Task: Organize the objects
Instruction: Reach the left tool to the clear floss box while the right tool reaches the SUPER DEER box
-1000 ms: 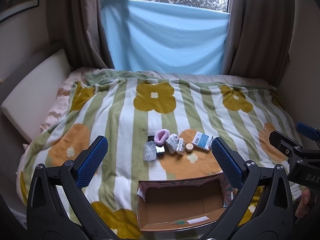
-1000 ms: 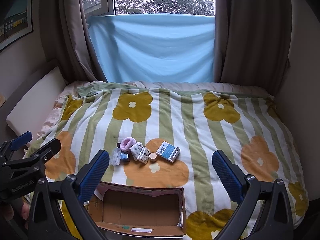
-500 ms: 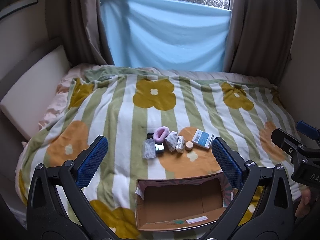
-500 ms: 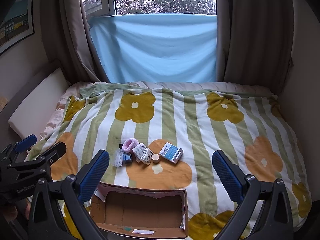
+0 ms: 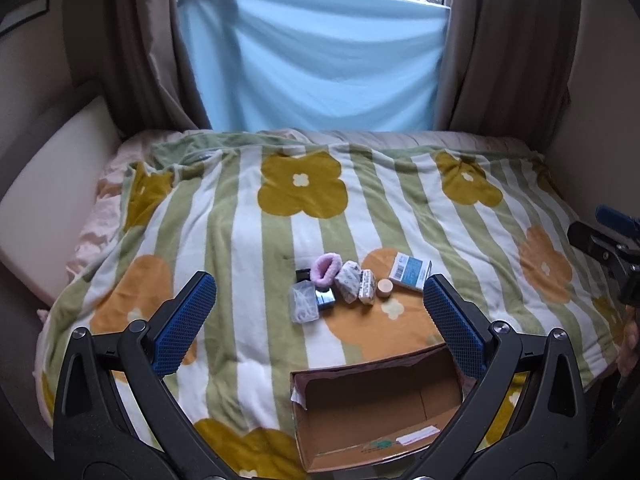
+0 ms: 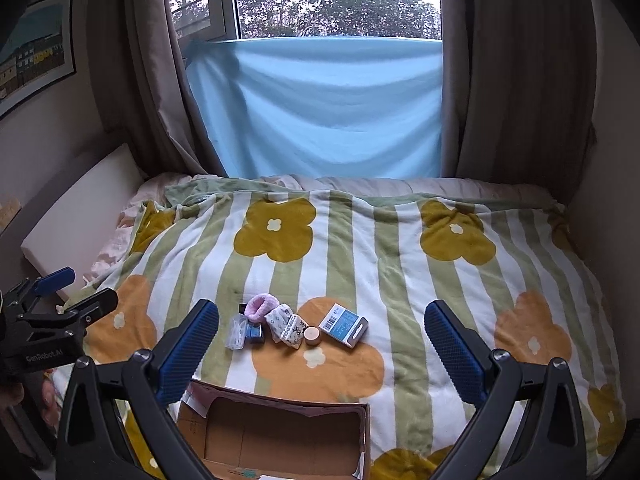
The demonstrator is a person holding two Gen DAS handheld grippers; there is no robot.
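Both grippers, left gripper [image 5: 319, 324] and right gripper [image 6: 321, 347], are held wide open and empty above the blanket's [image 5: 460, 236] near edge, where the cardboard box [image 5: 376, 424] sits, small items [image 5: 352, 286] clustered mid-blanket.

Left claw [image 5: 318, 324] spread wide; right claw [image 6: 320, 346] likewise, both unloaded.

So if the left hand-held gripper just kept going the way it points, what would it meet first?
Probably the striped flower blanket just beyond the cluster of small items, near the pink scrunchie. The open left hand-held gripper looks clear of everything in between, though depth is hard to judge.
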